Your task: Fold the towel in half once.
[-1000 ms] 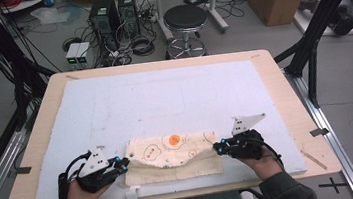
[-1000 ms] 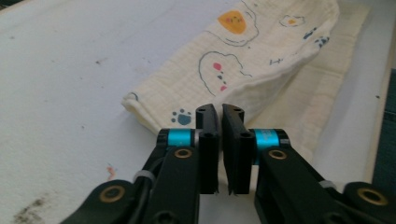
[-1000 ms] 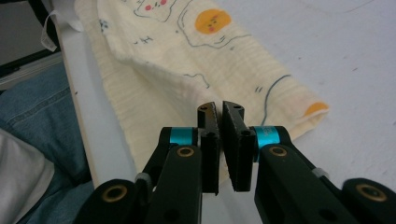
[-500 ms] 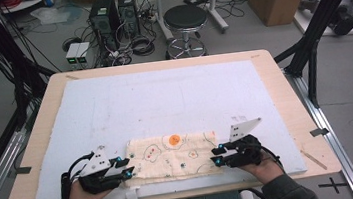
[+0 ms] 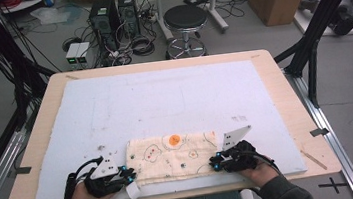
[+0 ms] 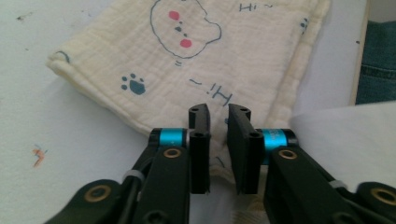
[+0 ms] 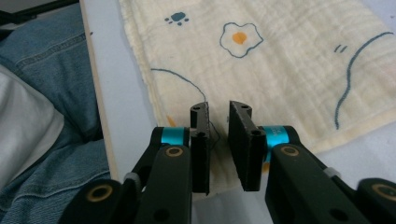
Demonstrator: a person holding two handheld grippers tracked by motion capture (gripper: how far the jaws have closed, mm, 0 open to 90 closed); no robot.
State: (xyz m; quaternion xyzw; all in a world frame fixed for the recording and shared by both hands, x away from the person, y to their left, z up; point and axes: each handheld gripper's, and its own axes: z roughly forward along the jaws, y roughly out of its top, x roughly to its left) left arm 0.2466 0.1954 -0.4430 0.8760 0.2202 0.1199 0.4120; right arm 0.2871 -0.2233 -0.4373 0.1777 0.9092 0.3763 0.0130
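Hovering slightly parted, both tools (image 5: 129, 177) (image 5: 214, 164) over cloth (image 5: 171, 155).

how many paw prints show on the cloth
2: one paw print left of the bear face in the left gripper view, another near the cloth's edge in the right; folds may hide more.

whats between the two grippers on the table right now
The folded cream cloth spans the whole stretch, in the high view. The left gripper sits at its left end, the right gripper at its right end, each with jaws slightly apart over a near corner.
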